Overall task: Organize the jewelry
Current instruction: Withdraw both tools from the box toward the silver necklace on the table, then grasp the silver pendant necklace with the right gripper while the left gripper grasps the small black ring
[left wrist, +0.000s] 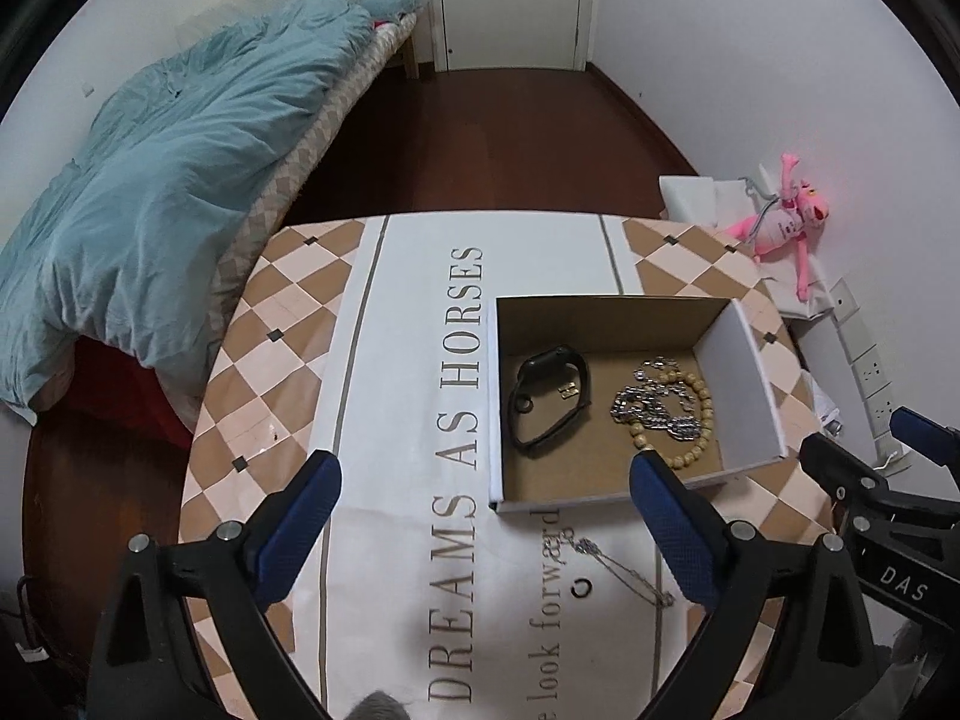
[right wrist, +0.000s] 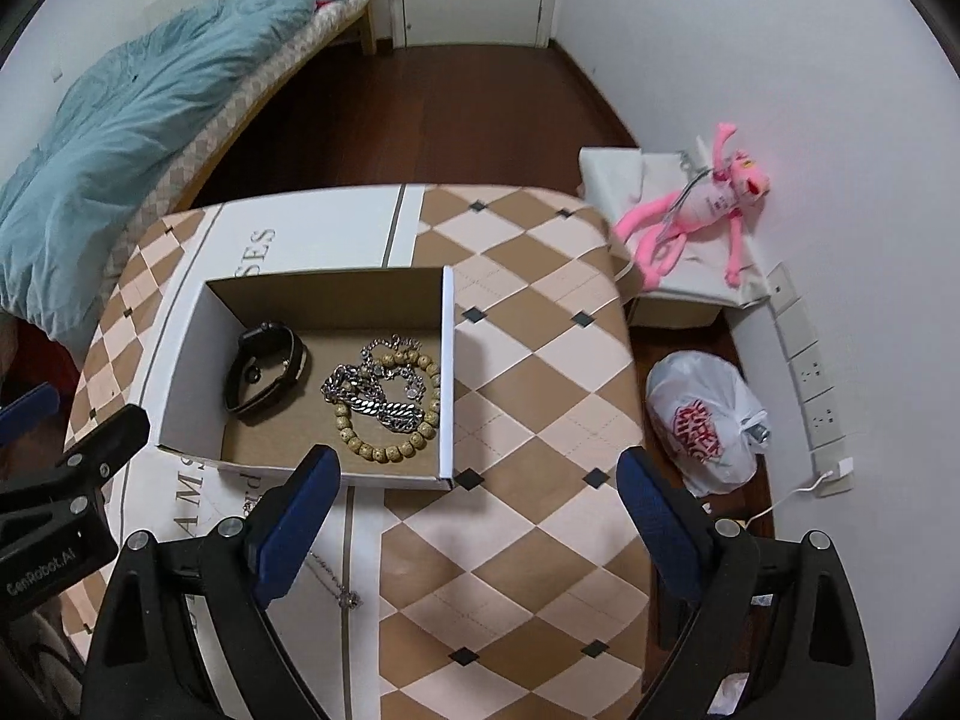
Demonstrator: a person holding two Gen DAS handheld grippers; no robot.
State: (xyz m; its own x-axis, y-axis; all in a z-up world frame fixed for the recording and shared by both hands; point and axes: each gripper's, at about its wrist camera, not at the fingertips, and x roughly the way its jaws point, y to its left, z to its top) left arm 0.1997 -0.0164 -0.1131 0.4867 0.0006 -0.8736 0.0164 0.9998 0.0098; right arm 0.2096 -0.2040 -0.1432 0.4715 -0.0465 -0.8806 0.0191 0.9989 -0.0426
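An open cardboard box [left wrist: 744, 372] [right wrist: 447, 360] stands on the table. Inside lie a black watch [left wrist: 549, 399] [right wrist: 267, 369], a silver chain [left wrist: 651, 408] [right wrist: 372, 396] and a wooden bead bracelet [left wrist: 699, 420] [right wrist: 390, 450]. In front of the box, a thin silver necklace [left wrist: 624, 570] [right wrist: 336, 579] and a small black ring [left wrist: 581, 588] lie on the cloth. My left gripper [left wrist: 486, 522] is open and empty above the cloth, near the necklace. My right gripper [right wrist: 477, 510] is open and empty, to the right of the box front.
The table wears a checkered cloth [left wrist: 288, 324] [right wrist: 540, 372] with printed words. A bed with a blue duvet [left wrist: 150, 180] is left. A pink plush toy [right wrist: 696, 216], a plastic bag [right wrist: 702, 420] and a power strip [right wrist: 810, 372] are right.
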